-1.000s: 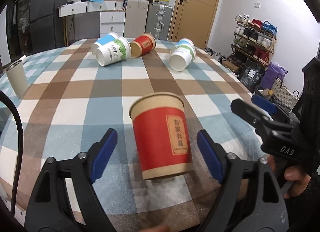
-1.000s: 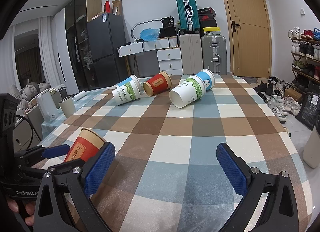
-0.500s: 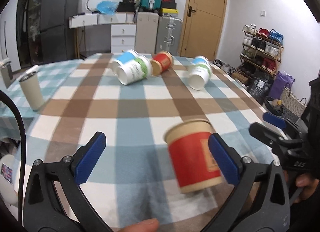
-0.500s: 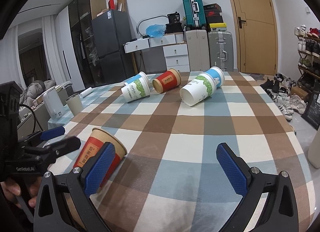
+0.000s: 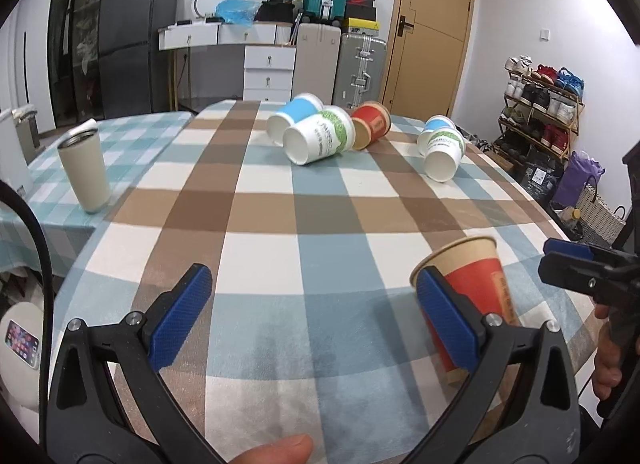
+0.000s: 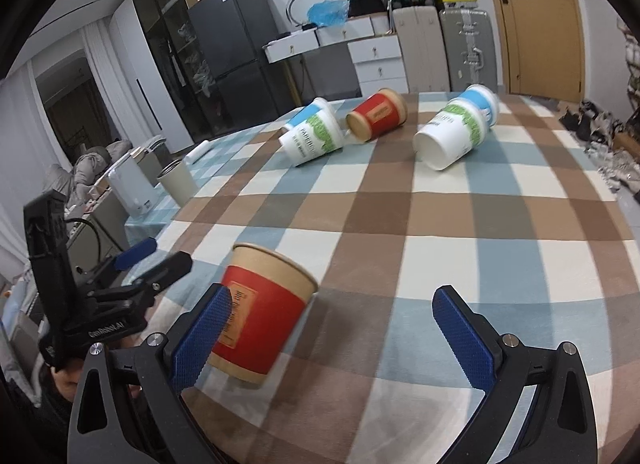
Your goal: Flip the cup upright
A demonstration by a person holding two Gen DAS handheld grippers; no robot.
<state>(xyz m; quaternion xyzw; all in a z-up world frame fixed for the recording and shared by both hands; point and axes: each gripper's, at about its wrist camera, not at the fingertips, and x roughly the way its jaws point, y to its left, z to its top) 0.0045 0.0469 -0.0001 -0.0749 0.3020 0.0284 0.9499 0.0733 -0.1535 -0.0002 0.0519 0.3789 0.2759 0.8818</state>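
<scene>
A beige tumbler (image 5: pixel 85 166) stands upright at nine o'clock on the table (image 5: pixel 264 199), which wears a checked cloth of brown, blue and cream. Beyond the table at twelve o'clock stand a dark fridge (image 5: pixel 138 27), a white drawer unit (image 5: pixel 268 69) and a silver suitcase (image 5: pixel 362 69). A wooden door (image 5: pixel 434 23) is at one o'clock, a shoe rack (image 5: pixel 538 103) at two o'clock.

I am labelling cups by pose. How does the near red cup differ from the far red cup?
The near red cup stands mouth up, alone by the grippers; the far red cup lies on its side, close beside a white cup. Both are red with brown rims, on the checked tablecloth.
</scene>
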